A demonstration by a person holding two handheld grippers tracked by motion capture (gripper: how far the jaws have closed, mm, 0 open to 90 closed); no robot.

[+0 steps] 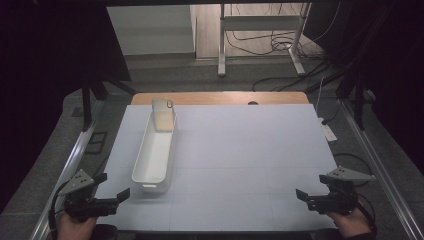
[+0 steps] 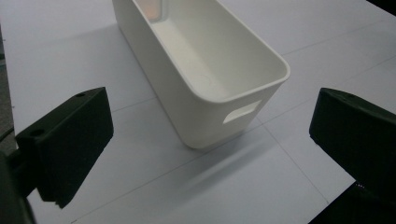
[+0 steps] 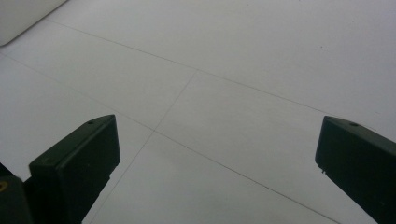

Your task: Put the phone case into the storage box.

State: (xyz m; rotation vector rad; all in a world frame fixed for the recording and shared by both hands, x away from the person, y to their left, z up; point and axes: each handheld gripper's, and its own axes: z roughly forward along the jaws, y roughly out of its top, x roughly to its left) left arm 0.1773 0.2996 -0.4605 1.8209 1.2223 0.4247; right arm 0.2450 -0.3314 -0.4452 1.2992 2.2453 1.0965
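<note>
While both hands rest at the table's near edge, the left gripper (image 1: pixel 114 186) and right gripper (image 1: pixel 304 196) hold their jaws spread wide, grasping nothing. Just beyond the left one, the long white bin (image 1: pixel 152 155) lies lengthwise, a pale object (image 1: pixel 163 116) at its far end.

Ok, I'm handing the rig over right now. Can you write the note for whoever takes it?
Left gripper: open, holding nothing, at the near left corner, pointed at the white bin.
Right gripper: open, holding nothing, at the near right corner over bare mat.
Bin: upright on the mat's left side, a pale object leaning in its far end.
Done: nothing gripped yet.
Left: likely approach the bin with the left gripper.
</note>
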